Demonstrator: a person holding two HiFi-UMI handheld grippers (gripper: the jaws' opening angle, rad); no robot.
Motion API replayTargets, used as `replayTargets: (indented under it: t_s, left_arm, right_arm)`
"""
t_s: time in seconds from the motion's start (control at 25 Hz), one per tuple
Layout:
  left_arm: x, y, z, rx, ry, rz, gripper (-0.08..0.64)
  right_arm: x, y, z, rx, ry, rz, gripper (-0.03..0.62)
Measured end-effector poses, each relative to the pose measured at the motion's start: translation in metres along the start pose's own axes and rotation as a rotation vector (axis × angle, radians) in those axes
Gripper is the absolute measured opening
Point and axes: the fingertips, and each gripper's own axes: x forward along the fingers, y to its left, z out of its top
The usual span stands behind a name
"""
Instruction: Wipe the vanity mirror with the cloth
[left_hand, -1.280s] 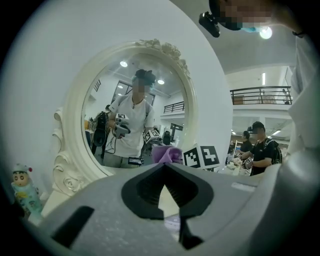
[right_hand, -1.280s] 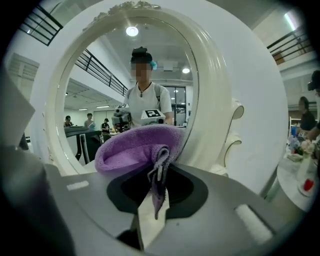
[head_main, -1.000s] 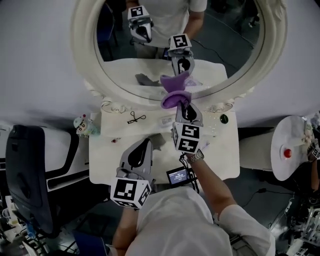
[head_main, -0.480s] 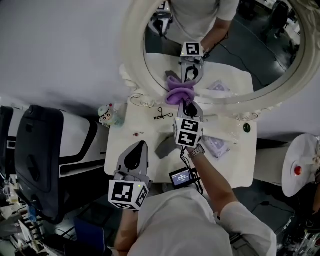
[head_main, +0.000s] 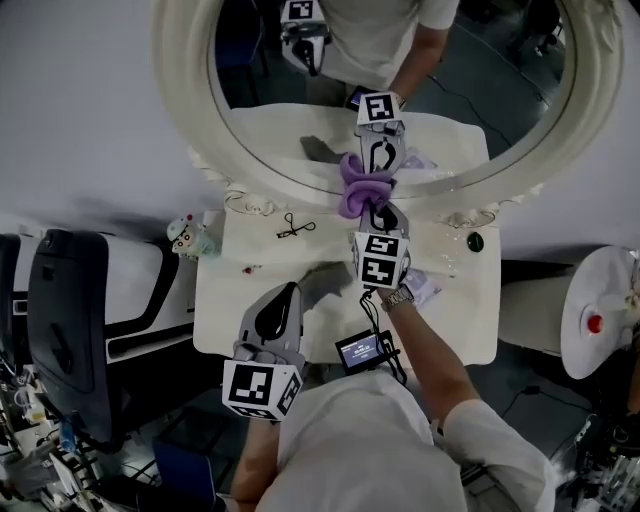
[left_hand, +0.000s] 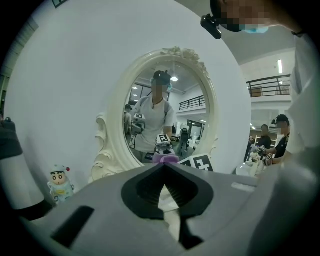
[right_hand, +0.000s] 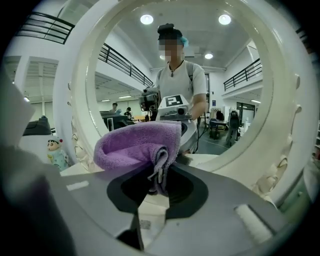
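Since half a second ago the head view has swung back and the vanity mirror (head_main: 470, 120) sits centred again. Your right gripper (head_main: 368, 207) has stayed at the lower edge of the glass, with little travel along it.

Right tongs: pinching a fold of the purple cloth (head_main: 353, 197), which bunches above the tips and presses against the glass just above the ornate frame (head_main: 180, 110).

Left gripper (head_main: 283, 291): tongs pressed together on nothing, held low over the dressing table (head_main: 225, 310), well apart from the mirror.

Risks, as judged:
- Only a narrow fold is gripped, so drag on the glass could pull the cloth free.
- Working this close to the frame, the tongs could strike its moulding.
- Your forearm crosses small items on the table, including a black tool (head_main: 297, 227), and a wide stroke could sweep them.
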Motion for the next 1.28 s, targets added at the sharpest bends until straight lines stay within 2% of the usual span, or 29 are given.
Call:
replayTargets:
  t_s: [0.48,0.72,0.92,1.28]
  left_arm:
    - [0.039,-0.078,0.013,0.044,-0.03,-0.142,0.0]
    - [0.039,-0.089,0.02,0.062,-0.047,-0.205,0.0]
    - [0.032,-0.076,0.017,0.048,-0.044,-0.249,0.0]
    - [0.013,-0.051,0.008,-0.003,-0.052,-0.38,0.0]
  right_arm:
    - [-0.038,-0.097,0.019,-0.026,-0.033,-0.101,0.078]
    - [-0.068,-0.129,0.038,0.022,-0.101,-0.183,0.075]
    - [-0.114,-0.117,0.037,0.066,-0.184,-0.168,0.071]
    - [-0.194,-0.067,0.02,0.084,-0.209,-0.18,0.071]
